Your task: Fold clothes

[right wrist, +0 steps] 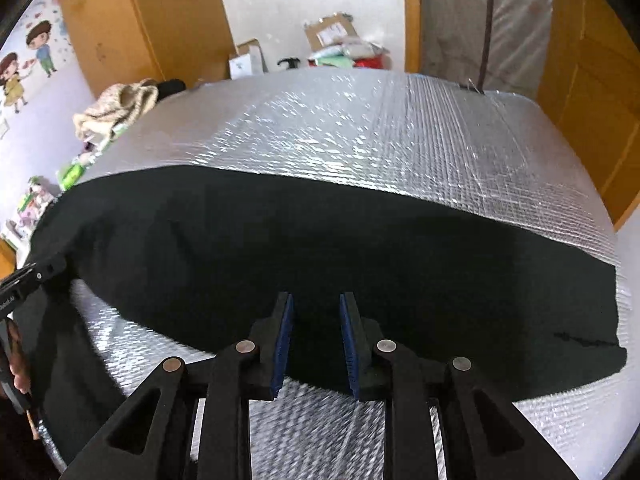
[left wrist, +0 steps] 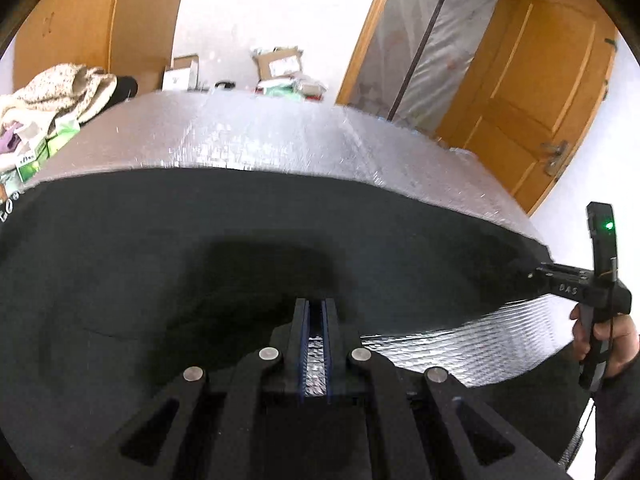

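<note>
A black garment [left wrist: 280, 216] [right wrist: 320, 248] lies spread flat across the silver foil-covered table [left wrist: 280, 136] [right wrist: 360, 136]. In the left wrist view my left gripper [left wrist: 316, 305] has its jaws almost together, with the tips on the garment's near edge. Dark fabric runs off from them to the lower left, and a sliver of foil shows between the blue pads further back. The right wrist view shows this gripper [right wrist: 56, 266] at the garment's left end. My right gripper [right wrist: 316, 300] is open over the near hem, its pads clear of the fabric. It appears again [left wrist: 534, 274] at the garment's right end.
A knitted beige cloth [left wrist: 60, 88] [right wrist: 120, 108] and small green boxes [left wrist: 36, 156] sit at the table's far left. Cardboard boxes and packets [left wrist: 280, 68] [right wrist: 336, 44] lie beyond the far edge. A wooden door [left wrist: 532, 92] stands to the right. A hand [left wrist: 604, 340] holds the right gripper's handle.
</note>
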Available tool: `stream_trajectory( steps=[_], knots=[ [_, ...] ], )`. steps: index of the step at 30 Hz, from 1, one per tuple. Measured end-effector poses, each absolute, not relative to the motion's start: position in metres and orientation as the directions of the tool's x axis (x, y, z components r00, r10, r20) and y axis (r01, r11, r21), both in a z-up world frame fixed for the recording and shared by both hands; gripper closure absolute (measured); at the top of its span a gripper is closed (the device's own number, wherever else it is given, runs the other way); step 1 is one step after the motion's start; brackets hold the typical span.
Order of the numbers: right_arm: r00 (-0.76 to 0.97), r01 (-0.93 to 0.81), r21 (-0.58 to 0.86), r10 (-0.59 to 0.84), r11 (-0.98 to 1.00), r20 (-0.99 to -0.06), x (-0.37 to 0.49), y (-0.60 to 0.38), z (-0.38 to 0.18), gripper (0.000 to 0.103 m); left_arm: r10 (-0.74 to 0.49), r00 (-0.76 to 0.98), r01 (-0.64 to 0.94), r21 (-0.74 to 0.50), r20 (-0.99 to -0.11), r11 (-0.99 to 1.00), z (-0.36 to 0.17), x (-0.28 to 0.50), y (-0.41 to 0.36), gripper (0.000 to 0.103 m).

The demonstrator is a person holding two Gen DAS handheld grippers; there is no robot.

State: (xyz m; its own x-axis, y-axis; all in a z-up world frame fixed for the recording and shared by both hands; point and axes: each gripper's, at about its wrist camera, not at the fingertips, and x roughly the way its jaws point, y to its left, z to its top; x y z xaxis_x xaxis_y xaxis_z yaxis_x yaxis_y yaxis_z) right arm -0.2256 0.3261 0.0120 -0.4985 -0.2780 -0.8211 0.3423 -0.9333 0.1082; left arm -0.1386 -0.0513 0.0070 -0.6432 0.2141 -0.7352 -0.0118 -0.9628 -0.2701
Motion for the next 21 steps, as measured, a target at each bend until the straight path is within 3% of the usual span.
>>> stream_trajectory(
  steps=[9,21],
  knots=[
    [-0.509,0.348,0.035,-0.22,-0.937,-0.832,-0.254,0.336,0.004,0.079,0.251,-0.625,-0.034,-0.296,-0.739,-0.954,-0.004,-0.131,-0.055,0.098],
    [-0.551,0.24,0.08,-0.204,-0.967,-0.809,-0.274,0.372,0.027,0.077,0.313,-0.602,-0.057,-0.351,-0.735,-0.935,-0.002,-0.125,-0.062,0.098]
  ],
)
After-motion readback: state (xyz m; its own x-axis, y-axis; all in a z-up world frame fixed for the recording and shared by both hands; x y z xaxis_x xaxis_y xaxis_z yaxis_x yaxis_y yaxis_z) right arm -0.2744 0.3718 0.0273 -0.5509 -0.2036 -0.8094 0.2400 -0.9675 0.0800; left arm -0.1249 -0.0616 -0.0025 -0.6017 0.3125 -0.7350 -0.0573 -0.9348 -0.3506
